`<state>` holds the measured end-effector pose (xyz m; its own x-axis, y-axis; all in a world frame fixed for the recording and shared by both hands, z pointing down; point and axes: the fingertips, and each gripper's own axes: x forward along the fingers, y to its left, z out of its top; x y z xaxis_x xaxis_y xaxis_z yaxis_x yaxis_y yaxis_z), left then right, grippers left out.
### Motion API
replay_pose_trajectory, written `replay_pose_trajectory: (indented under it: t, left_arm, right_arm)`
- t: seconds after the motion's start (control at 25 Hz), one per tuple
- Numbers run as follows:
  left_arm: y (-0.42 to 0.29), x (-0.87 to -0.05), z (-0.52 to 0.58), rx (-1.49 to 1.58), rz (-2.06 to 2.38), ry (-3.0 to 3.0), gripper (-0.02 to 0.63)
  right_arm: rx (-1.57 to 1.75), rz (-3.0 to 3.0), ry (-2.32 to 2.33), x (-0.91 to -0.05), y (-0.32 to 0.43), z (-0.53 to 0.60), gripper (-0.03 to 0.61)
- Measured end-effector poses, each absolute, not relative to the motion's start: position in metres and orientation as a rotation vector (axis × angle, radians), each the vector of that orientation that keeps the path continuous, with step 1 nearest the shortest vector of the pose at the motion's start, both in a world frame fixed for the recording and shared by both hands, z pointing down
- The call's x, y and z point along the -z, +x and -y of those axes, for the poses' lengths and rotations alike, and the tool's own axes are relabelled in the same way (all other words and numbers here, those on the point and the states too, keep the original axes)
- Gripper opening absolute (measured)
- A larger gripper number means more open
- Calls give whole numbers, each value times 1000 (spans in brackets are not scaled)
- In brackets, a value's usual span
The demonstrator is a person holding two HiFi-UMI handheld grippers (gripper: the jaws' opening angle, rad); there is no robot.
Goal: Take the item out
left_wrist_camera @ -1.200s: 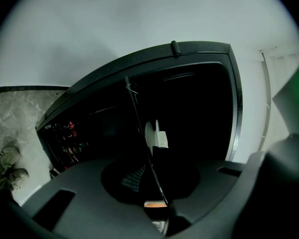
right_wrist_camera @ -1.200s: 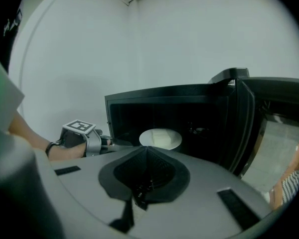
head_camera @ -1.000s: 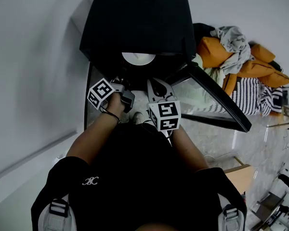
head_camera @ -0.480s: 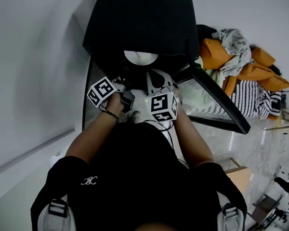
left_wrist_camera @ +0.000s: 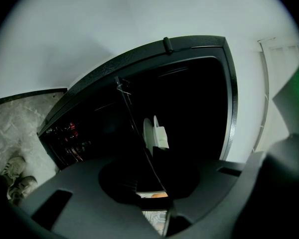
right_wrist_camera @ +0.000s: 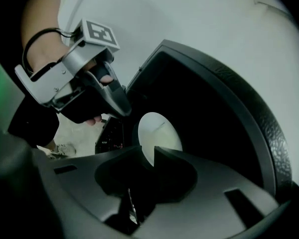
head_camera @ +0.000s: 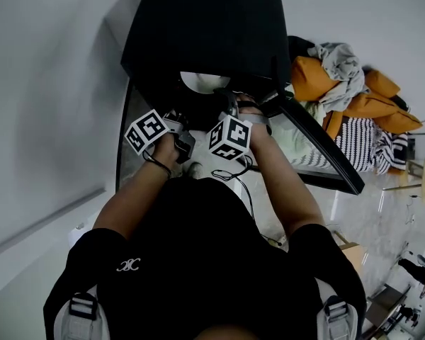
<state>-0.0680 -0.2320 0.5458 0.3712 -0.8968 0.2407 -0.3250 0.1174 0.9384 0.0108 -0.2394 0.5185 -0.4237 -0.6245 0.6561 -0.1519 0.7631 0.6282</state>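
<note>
One white plate is the only pale thing inside the black appliance in the left gripper view. It sits deep in the dark cavity, beyond and a little above your left claw. That claw is narrow, its jaws pinched on the thin dark door edge that runs down into them. A pale block against the plate is too dim to name, and the cavity round it is plain black. A pair of shoes lies on the floor at the left.

In the right gripper view, your right claw has its jaws a slit apart with nothing between them. The plate shows through that slit, beyond the tips and untouched, and the jaws cut off its near part. Your left claw shows at upper left, tips against the appliance's front edge.

In the head view, your right claw reaches into the opening and covers the plate's right part, and its tips are lost in the dark there. A second ago it hung near your body with the plate in full sight. Since then it has gone in toward the far side and rolled, so its marker cube shows a different face. Your left claw has kept its place.
</note>
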Motion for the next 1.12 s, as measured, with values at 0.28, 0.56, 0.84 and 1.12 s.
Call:
replay_pose_trajectory:
  t: [0.28, 0.56, 0.84, 1.12]
  left_arm:
    - [-68, -544, 231, 606, 1171, 1447, 52]
    - [-67, -546, 232, 602, 1154, 1452, 52]
    - [-64, -551, 235, 588, 1131, 1460, 52]
    - [-64, -549, 234, 575, 1109, 1471, 52]
  right_arm:
    - [584, 1888, 533, -533, 13, 244, 74]
    - [646, 1815, 514, -540, 15, 249, 74]
    - [756, 1706, 494, -547, 10, 262, 74]
    - [784, 1641, 467, -550, 6, 265, 46]
